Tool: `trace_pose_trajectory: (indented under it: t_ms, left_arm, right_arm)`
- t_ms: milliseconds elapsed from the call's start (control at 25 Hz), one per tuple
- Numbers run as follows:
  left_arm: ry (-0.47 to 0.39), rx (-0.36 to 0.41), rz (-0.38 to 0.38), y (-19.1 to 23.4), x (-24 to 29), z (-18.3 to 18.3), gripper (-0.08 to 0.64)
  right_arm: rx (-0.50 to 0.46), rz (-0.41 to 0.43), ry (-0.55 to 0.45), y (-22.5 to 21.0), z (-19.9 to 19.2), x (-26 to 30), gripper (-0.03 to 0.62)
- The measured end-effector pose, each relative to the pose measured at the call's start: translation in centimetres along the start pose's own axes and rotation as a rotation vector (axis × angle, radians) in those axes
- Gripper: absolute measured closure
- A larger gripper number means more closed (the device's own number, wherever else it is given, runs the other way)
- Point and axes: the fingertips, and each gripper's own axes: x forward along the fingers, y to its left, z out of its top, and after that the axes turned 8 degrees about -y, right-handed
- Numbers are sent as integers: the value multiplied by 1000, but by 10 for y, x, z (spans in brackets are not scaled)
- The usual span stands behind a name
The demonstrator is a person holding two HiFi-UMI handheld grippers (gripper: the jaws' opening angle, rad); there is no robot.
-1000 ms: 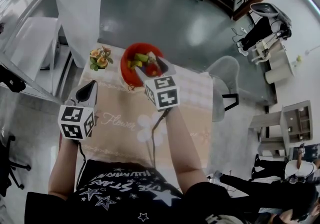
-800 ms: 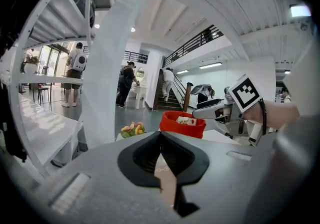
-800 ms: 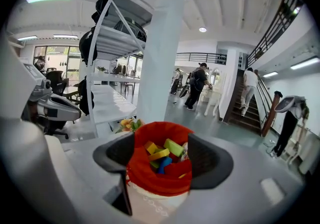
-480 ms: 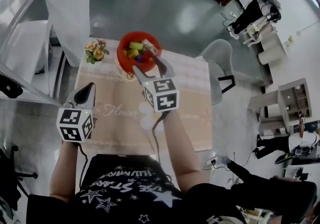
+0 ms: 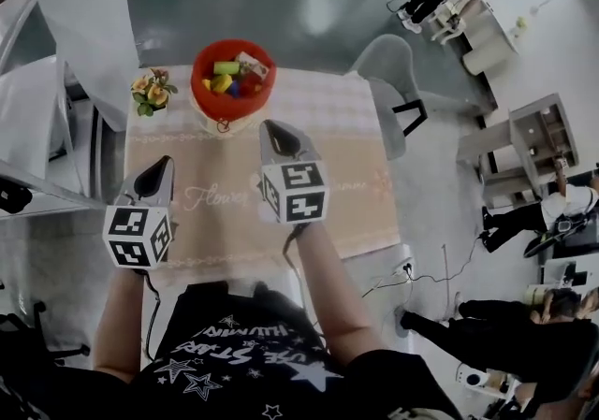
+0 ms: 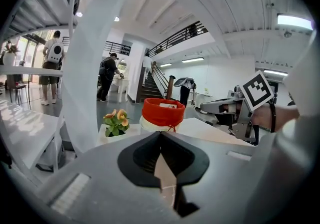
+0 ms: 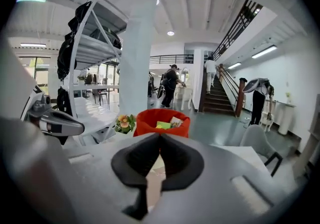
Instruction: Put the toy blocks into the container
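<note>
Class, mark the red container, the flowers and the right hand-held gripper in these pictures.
red container [image 5: 227, 106], head view, on its front wall.
flowers [image 5: 150, 91], head view, on the blooms.
right hand-held gripper [image 5: 268, 126], head view, at its closed tips.

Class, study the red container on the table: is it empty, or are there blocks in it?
Not empty. Green, yellow and blue toy blocks lie inside the red container; how full it is cannot be told.

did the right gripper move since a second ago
Yes. The right gripper drew back from above the red container toward the person; its jaws just closed, with nothing between them.
</note>
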Motion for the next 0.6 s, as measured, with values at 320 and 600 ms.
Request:
trace_pose_trajectory:
  t_ms: [320, 600]
  left_arm:
    - [-5, 12, -8, -44, -11, -2, 551]
    - [-14, 28, -1, -83, -24, -3, 551]
  right_arm:
    - [7, 3, 9, -15, -10, -40, 588]
    - [23, 0, 4, -32, -20, -80, 588]
